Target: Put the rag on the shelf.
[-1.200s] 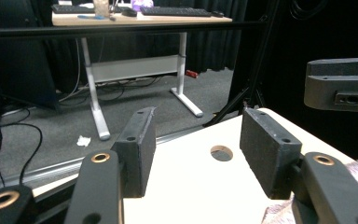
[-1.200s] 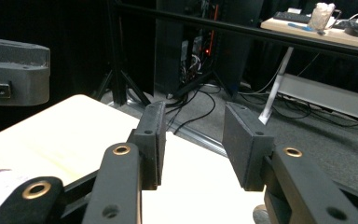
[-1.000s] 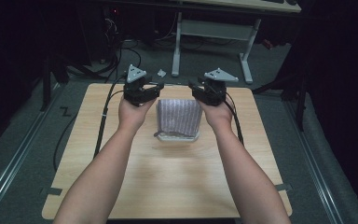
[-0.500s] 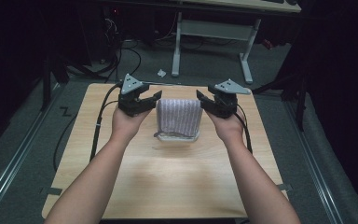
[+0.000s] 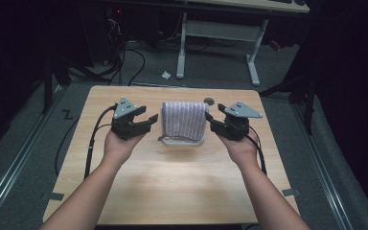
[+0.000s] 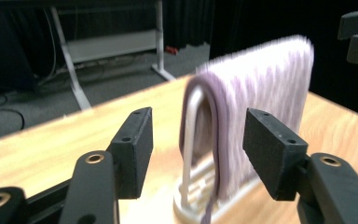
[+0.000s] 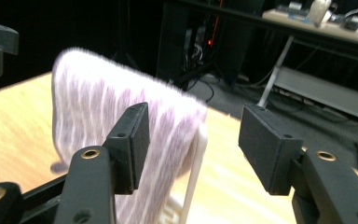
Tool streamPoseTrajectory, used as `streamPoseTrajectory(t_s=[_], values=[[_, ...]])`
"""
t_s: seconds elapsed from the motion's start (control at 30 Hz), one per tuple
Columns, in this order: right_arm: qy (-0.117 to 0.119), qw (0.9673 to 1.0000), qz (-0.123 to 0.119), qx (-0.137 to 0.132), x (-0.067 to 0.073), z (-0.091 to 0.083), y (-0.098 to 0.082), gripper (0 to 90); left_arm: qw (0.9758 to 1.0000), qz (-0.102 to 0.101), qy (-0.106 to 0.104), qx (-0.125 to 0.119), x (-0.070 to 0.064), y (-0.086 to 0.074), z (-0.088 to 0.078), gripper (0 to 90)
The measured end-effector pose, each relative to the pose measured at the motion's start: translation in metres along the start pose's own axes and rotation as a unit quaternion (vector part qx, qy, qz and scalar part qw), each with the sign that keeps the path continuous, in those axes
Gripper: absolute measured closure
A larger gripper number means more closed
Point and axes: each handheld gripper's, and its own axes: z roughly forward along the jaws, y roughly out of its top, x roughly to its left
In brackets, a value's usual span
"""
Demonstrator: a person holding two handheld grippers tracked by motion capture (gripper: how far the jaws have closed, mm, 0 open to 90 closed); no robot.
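Observation:
A purple-and-white striped towel (image 5: 184, 119) hangs folded over a white rack (image 5: 184, 141) at the far middle of the wooden table (image 5: 172, 187). My left gripper (image 5: 148, 120) is held just left of the towel, open and empty. My right gripper (image 5: 210, 120) is held just right of it, also open and empty. In the left gripper view the towel (image 6: 256, 116) and the rack's white upright (image 6: 189, 140) stand between and beyond the spread jaws. In the right gripper view the towel (image 7: 102, 107) hangs ahead to the left, with the rack's post (image 7: 196, 163) in the gap.
A small dark round mark (image 5: 209, 101) lies on the table behind the towel. Black cables (image 5: 92, 143) trail off the table's left side. Beyond the far edge stands a desk frame (image 5: 218, 33) on a grey floor.
Both hands have drawn apart and back toward me, away from the top of the towel. The grippers now sit at either side of it, lower and wider.

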Motion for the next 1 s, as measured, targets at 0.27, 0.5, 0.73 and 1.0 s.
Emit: streamPoseTrajectory(t_s=[0.27, 0.5, 0.73, 1.0], values=[[0.018, 0.9993, -0.001, 0.031, 0.015, -0.001, -0.039, 42.1, 0.9983, -0.010, -0.034, 0.046, -0.013, -0.043, 0.004, 43.7], [0.041, 0.9980, 0.017, 0.045, 0.033, -0.008, -0.073, 41.5, 0.9956, -0.026, -0.049, 0.075, -0.026, -0.089, -0.004, 42.7], [0.042, 0.9953, 0.016, 0.086, 0.053, -0.016, -0.113, 39.7, 0.9894, -0.021, -0.066, 0.128, -0.038, -0.128, -0.029, 42.0], [0.030, 0.9940, 0.034, 0.100, 0.061, -0.054, -0.161, 41.0, 0.9881, -0.061, -0.040, 0.136, -0.028, -0.162, -0.067, 41.5]])
